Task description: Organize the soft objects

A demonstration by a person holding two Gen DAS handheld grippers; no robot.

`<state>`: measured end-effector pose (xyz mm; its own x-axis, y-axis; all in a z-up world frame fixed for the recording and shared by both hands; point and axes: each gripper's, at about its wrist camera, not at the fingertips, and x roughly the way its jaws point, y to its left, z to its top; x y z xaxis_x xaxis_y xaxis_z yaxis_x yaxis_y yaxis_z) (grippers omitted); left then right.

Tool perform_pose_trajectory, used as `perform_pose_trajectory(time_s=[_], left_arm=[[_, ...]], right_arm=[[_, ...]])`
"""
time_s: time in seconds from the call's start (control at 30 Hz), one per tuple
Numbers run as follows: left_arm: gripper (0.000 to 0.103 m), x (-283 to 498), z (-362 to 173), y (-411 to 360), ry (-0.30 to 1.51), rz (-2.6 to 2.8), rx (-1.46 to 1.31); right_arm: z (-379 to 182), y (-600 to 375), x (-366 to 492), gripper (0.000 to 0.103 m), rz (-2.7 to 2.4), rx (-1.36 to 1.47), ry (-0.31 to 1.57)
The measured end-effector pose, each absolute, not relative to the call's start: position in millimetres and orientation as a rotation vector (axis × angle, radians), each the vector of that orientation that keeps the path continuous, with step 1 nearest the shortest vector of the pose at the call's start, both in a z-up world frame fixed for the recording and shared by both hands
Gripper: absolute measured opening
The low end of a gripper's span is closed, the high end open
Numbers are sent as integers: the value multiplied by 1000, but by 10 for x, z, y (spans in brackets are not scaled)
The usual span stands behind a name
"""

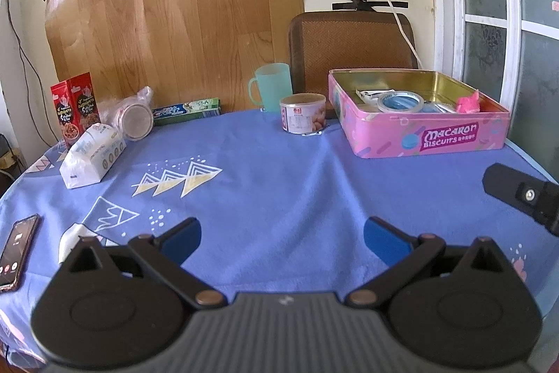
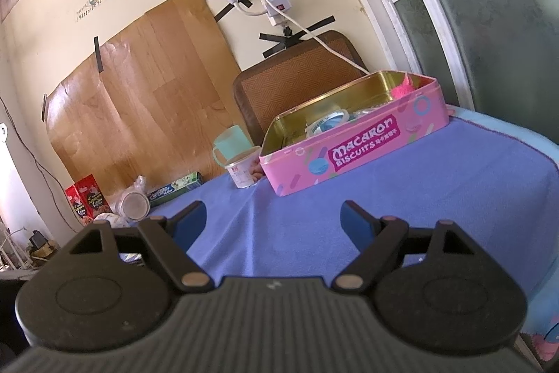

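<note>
A pink Macaron Biscuits tin point(image 1: 429, 137) stands open at the back right of the blue tablecloth; it also shows in the right wrist view point(image 2: 353, 151). Inside it lie a pink fluffy object point(image 1: 466, 102) point(image 2: 405, 88), a roll of tape point(image 1: 400, 102) and small items. A white soft tissue pack point(image 1: 92, 154) lies at the left. My left gripper point(image 1: 281, 238) is open and empty above the near cloth. My right gripper point(image 2: 272, 221) is open and empty, in front of the tin; part of it shows at the right edge of the left wrist view point(image 1: 524, 198).
A can point(image 1: 302, 112), a green cup point(image 1: 272, 86), a toothpaste box point(image 1: 187, 110), a bagged jar point(image 1: 134, 117) and a red snack box point(image 1: 75, 109) stand along the back. A phone point(image 1: 17, 250) lies at the near left edge. A chair back point(image 1: 353, 48) stands behind the table.
</note>
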<state>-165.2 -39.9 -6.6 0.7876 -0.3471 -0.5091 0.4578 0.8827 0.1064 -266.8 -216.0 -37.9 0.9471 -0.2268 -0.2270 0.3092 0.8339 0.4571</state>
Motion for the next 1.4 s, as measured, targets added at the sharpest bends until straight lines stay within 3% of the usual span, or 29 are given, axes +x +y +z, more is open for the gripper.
perform_pose_trajectory(time_s=[1.4], left_arm=[[103,-1644,-18,-440,513,-480,234]], right_arm=[[-346,-2167,-2740,86,-330,482,109]])
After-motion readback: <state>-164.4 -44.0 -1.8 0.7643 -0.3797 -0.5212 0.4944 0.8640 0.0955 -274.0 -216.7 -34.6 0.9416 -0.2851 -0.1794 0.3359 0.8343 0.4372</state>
